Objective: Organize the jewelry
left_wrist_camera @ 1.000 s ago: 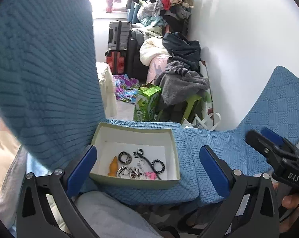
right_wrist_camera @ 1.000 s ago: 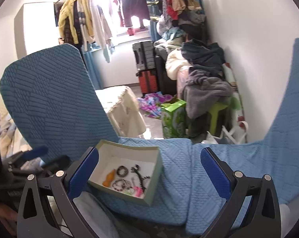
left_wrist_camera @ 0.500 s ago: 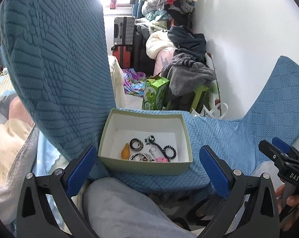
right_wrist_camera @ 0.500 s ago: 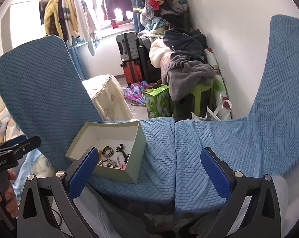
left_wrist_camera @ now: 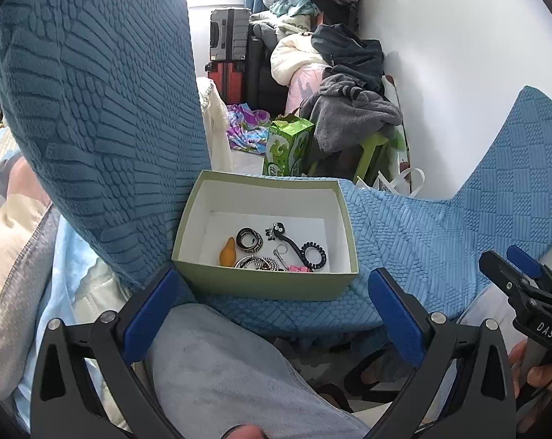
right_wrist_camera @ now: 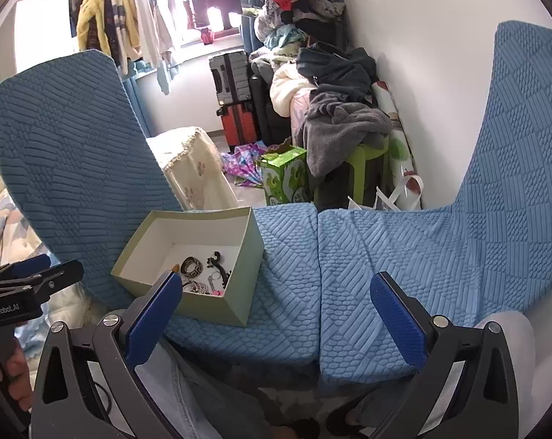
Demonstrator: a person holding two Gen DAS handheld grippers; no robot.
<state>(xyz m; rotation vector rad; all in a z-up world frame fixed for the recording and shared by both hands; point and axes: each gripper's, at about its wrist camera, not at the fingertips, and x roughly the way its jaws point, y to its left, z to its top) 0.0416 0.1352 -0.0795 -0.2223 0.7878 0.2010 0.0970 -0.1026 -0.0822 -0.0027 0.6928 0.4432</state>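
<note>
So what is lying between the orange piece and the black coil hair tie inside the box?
In the left wrist view: a black patterned ring, beaded bracelets and a black clip.

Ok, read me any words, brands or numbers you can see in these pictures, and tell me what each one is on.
"DAS" on the right gripper body, seen from the left wrist camera.
"GenRobot.AI" on the left gripper body, seen from the right wrist camera.
Print on the green carton: partly hidden, too blurred to read.
Nothing else is readable.

Left gripper (left_wrist_camera: 272, 311) nearer box (left_wrist_camera: 265, 285); right gripper (right_wrist_camera: 276, 314) drawn back.
</note>
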